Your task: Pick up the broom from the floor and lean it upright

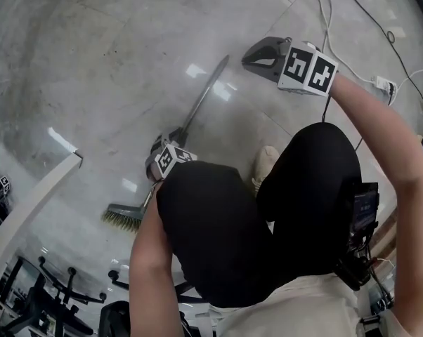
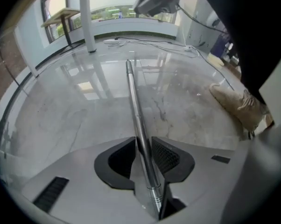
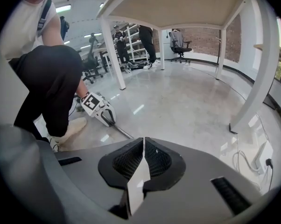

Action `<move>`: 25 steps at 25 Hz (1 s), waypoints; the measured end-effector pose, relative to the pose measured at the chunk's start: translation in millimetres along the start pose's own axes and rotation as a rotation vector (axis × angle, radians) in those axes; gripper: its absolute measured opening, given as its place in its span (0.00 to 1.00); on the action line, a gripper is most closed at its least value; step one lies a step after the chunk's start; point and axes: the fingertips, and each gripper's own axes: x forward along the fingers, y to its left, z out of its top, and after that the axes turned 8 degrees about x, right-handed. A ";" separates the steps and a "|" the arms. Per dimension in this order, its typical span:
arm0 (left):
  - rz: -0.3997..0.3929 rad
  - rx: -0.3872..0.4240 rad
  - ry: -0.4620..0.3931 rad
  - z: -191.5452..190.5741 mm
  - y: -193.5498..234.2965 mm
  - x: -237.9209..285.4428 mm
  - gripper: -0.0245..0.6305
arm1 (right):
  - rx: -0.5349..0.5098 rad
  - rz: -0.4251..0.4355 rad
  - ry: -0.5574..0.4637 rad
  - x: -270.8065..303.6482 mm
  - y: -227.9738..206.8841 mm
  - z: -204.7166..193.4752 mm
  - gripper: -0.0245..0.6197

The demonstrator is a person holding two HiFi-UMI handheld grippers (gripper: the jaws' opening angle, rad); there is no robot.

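Silver broom handle (image 2: 132, 97), left gripper (image 2: 144, 144) astride

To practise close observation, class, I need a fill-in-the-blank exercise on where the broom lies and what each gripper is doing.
1. The broom lies flat on the ___.
2. The left gripper has its jaws apart, with the broom's metal ___ running between them.
3. The right gripper has its jaws ___, with nothing between them.

Missing words: floor; handle; shut.
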 end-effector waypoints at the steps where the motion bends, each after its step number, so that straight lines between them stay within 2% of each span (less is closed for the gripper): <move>1: 0.009 -0.001 0.010 0.5 0.6 2.1 0.20 | 0.000 -0.006 -0.001 -1.3 -1.8 -0.6 0.07; 5: 0.026 -0.053 0.043 1.4 2.8 -0.4 0.17 | 0.030 -0.026 -0.017 -4.9 -9.3 -1.9 0.07; 8: 0.068 -0.102 0.046 2.5 14.3 -32.7 0.15 | 0.052 -0.049 -0.029 -21.5 -4.0 1.7 0.07; 11: 0.140 -0.144 0.031 3.0 21.2 -99.7 0.15 | 0.061 -0.088 -0.040 -60.8 15.2 15.7 0.07; 15: 0.222 -0.229 -0.008 -4.6 23.1 -193.1 0.15 | 0.161 -0.093 -0.057 -108.6 47.7 31.0 0.07; 19: 0.279 -0.312 -0.042 -13.3 25.2 -277.8 0.15 | 0.193 -0.048 -0.038 -147.5 88.6 54.0 0.07; 25: 0.355 -0.432 -0.118 -19.8 19.6 -373.9 0.15 | 0.181 0.035 -0.028 -181.6 144.8 115.4 0.07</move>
